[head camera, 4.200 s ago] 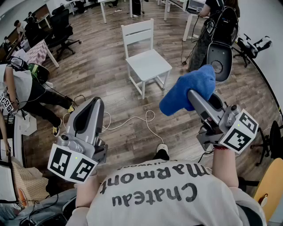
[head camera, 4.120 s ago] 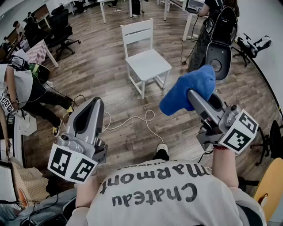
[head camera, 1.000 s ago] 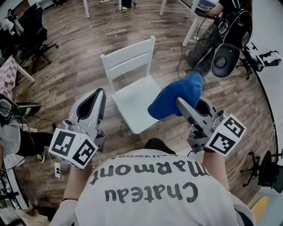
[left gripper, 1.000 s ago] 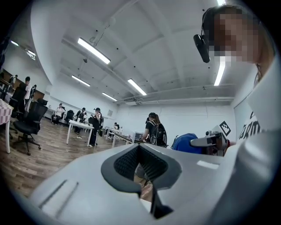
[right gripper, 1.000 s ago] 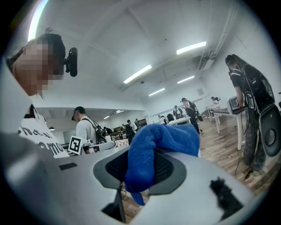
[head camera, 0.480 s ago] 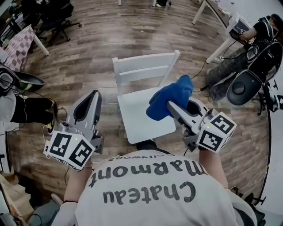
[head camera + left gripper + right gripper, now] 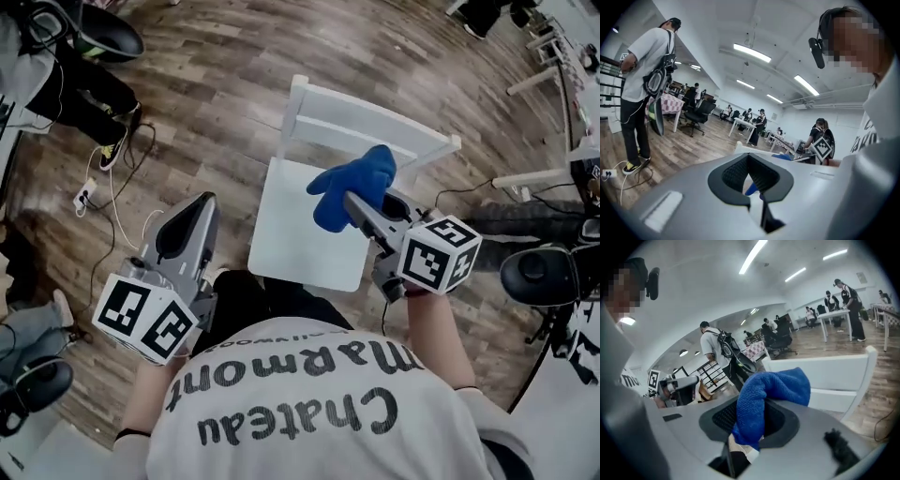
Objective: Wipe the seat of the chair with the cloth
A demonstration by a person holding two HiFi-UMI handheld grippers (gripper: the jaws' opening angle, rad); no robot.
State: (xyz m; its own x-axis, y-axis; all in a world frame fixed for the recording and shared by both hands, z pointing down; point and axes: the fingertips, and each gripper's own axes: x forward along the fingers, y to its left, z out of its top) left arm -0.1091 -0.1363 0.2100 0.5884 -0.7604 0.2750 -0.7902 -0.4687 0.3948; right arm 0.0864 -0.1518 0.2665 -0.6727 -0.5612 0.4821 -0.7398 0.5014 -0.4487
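**Head view.** The chair [image 7: 291, 206] is now sitting directly below the camera. A few seconds ago it was standing well off across the floor [image 7: 216, 84], so the walk-up looks finished.
- The right gripper [image 7: 361, 208] is carrying the blue cloth [image 7: 352, 186] over the rear part of the seat [image 7: 309, 253], near the backrest [image 7: 370, 120]. Earlier the cloth was hanging over bare floor.
- The left gripper [image 7: 192, 214] is hovering beside the seat's left edge, over the floor, with nothing in it.
- Judgement: the cloth is placed to start wiping, but no stroke looks begun, and most of the seat is lying bare.
- Whether the cloth is touching the seat cannot be told from here, since it is covering its own underside.

**Left gripper view.**
- Its fingers [image 7: 733, 174] are resting together with nothing between them. A sliver of white chair and blue cloth is showing beyond the tips.
- The gripper body is filling the lower frame and cutting off the seat.
- A person [image 7: 642, 79] is standing on the left.

**Right gripper view.**
- Its fingers [image 7: 723, 417] are clamping the cloth's lower fold. The rest of the cloth is bulging up and forward in front of the backrest.
- The cloth and the gripper body are hiding the seat surface, so contact is not showing here either.
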